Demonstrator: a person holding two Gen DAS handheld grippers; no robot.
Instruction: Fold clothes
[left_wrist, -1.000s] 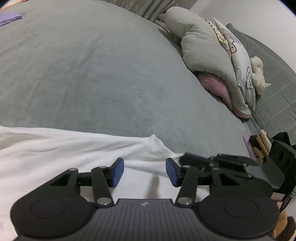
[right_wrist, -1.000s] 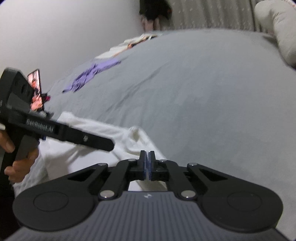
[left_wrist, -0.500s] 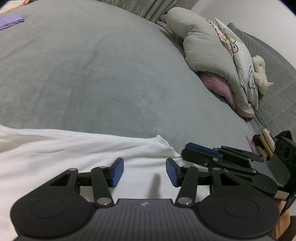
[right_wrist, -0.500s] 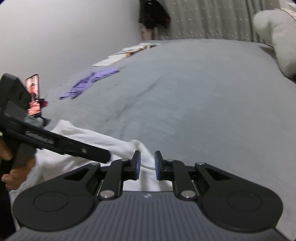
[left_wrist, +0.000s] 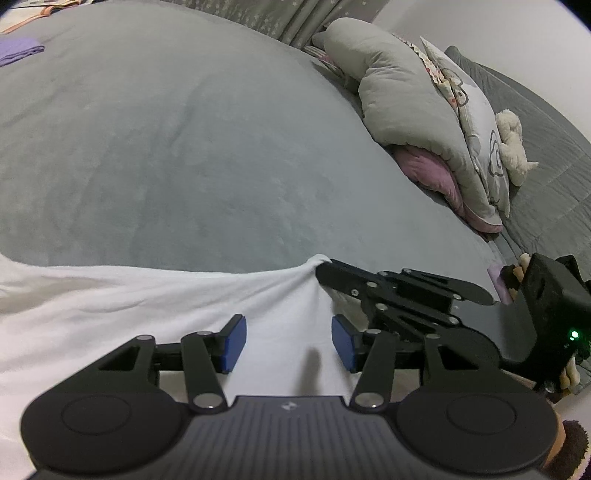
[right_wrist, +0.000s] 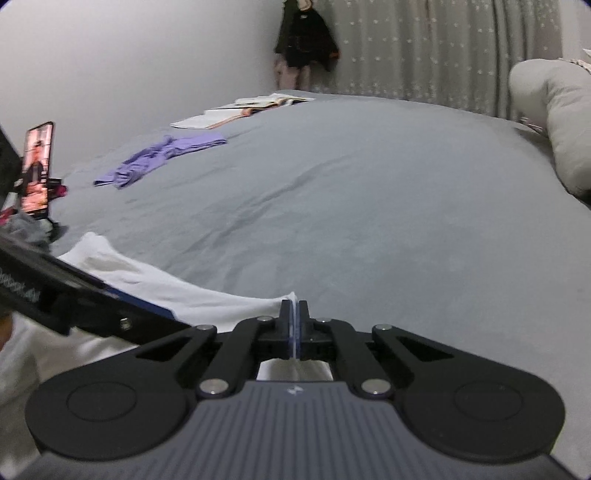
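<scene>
On the wide grey bed cover, a white cotton garment is lying spread along the near edge, its far hem running across the fabric. Toward the left end of that white garment, in the right wrist view, a phone with a lit screen is standing upright, and a crumpled purple cloth is lying farther out on the bed, with flat papers beyond it. Over the middle of the garment, the left gripper is hovering with its blue pads held wide apart, nothing between them. At the garment's right corner, the right gripper is pinching the cloth, its jaws pressed together on a raised peak of white fabric; the left wrist view is showing this black tool tugging the corner up into a point. Far right of the garment, a bundled grey quilt is resting on a pink pillow, with a cream plush toy beside them.
</scene>
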